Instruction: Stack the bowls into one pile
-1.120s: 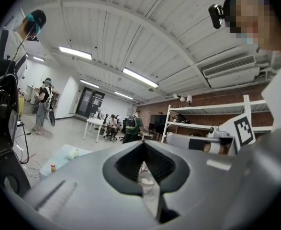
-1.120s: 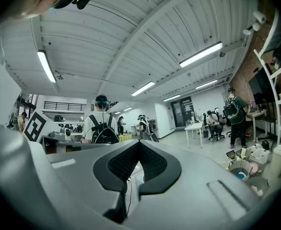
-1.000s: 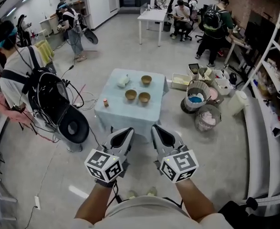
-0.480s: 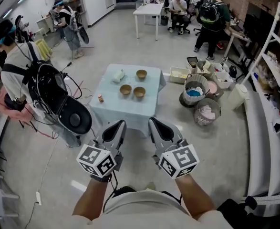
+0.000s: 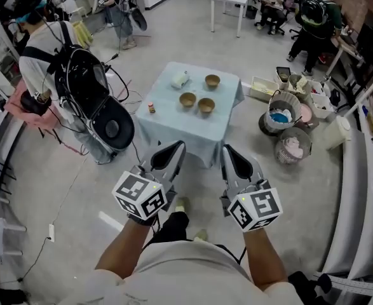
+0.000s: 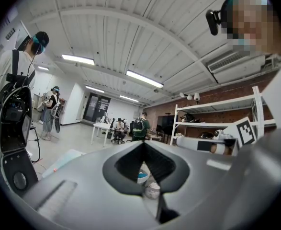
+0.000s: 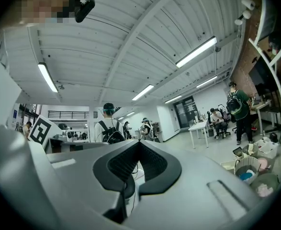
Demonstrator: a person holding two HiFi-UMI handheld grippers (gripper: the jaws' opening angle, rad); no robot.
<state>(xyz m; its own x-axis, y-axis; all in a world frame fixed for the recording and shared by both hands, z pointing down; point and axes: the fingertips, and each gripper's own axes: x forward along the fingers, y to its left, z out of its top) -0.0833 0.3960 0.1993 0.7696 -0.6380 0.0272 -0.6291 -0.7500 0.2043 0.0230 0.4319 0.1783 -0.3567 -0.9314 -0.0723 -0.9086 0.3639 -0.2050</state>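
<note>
The left gripper (image 5: 176, 148) and right gripper (image 5: 229, 151) were each pinched shut on nothing, well short of the table (image 5: 167, 122), where the left bowl (image 5: 187, 99), middle bowl (image 5: 206, 105) and far bowl (image 5: 212, 80) sat unstacked. Doing it well likely meant stepping nearer first, then opening one gripper over a rim.

Table (image 5: 173, 132) with light-blue cloth, upper centre of frame. On it: far bowl (image 5: 212, 81), left bowl (image 5: 187, 100) and right bowl (image 5: 206, 105) side by side mid-table, white object (image 5: 180, 79) upper left, small bottle (image 5: 151, 107) left edge.
</note>
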